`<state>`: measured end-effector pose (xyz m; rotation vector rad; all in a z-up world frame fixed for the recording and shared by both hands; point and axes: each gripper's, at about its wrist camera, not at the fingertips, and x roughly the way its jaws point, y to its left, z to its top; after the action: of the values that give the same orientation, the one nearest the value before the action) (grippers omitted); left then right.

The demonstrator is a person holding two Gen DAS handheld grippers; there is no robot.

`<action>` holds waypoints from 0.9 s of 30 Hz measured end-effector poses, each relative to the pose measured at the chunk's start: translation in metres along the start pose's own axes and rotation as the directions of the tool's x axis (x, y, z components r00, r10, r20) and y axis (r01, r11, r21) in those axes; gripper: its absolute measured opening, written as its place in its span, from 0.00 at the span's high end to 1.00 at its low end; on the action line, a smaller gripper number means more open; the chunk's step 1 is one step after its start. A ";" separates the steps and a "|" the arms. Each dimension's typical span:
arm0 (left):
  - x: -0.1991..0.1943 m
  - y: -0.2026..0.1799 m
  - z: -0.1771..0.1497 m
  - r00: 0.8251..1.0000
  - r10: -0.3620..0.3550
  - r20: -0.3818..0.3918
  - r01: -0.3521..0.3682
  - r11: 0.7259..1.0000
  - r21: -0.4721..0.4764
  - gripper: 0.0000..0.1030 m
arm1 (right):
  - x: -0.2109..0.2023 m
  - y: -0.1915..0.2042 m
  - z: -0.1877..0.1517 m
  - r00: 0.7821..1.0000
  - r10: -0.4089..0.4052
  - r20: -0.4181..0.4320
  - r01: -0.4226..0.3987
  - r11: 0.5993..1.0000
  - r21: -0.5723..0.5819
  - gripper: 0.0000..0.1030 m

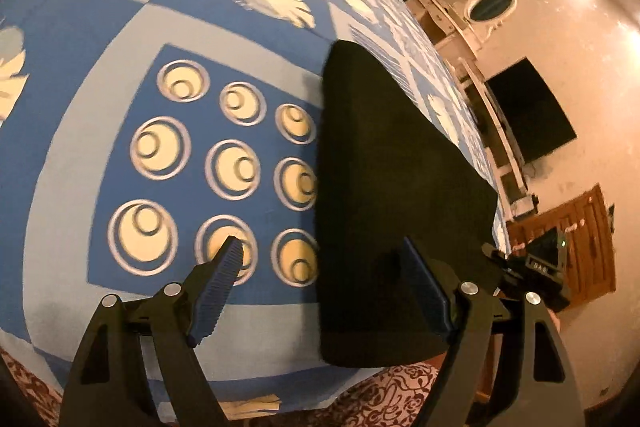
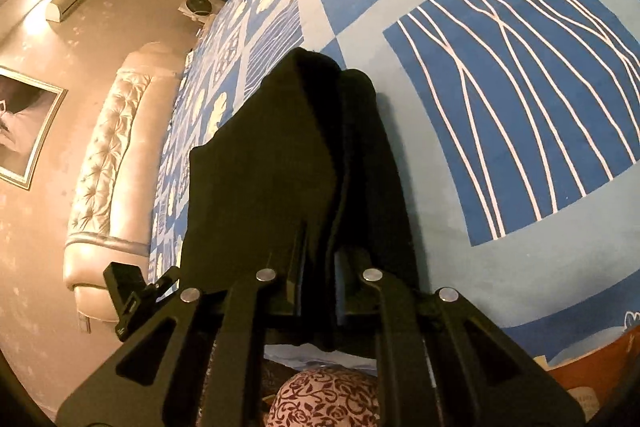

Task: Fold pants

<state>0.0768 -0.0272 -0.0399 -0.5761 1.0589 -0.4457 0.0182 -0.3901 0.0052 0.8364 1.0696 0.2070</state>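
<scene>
Black pants (image 1: 400,187) lie on a blue patterned bedspread (image 1: 120,27).

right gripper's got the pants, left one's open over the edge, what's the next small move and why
Probably lower the left gripper a little and shut it on the near left edge of the black pants. Its jaws stand open astride that edge, one finger over the blue patterned bedsheet and none pressing on cloth, while the right gripper is shut on bunched fabric. Both sides need holding to carry the fold.
</scene>
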 end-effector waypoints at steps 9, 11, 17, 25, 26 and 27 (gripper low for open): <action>-0.001 0.017 -0.002 0.996 -0.083 -0.017 0.082 0.996 -0.037 0.18 | -0.042 -0.020 -0.006 0.997 0.067 0.035 -0.068 0.997 0.034 0.22; 0.002 0.015 -0.002 0.996 -0.085 -0.011 0.084 0.996 -0.034 0.18 | -0.044 -0.025 -0.010 0.998 0.056 0.031 -0.057 0.998 0.026 0.22; 0.012 0.002 -0.007 0.991 -0.135 -0.023 0.134 0.990 -0.039 0.17 | -0.008 -0.044 -0.018 0.971 0.236 -0.030 -0.229 0.962 0.150 0.18; 0.029 -0.010 -0.011 0.972 -0.232 -0.034 0.228 0.970 -0.087 0.17 | 0.002 -0.035 -0.021 0.967 0.252 -0.023 -0.249 0.962 0.111 0.12; 0.030 -0.013 -0.013 0.972 -0.233 -0.041 0.229 0.970 -0.083 0.24 | 0.002 -0.036 -0.022 0.966 0.256 -0.020 -0.253 0.962 0.108 0.12; 0.033 -0.016 -0.014 0.979 -0.199 -0.046 0.196 0.978 -0.070 0.33 | 0.002 -0.036 -0.022 0.968 0.250 -0.018 -0.247 0.964 0.099 0.16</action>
<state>0.0771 -0.0623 -0.0571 -0.7351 1.0741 -0.6045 -0.0073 -0.4023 -0.0259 1.0578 1.0069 0.3833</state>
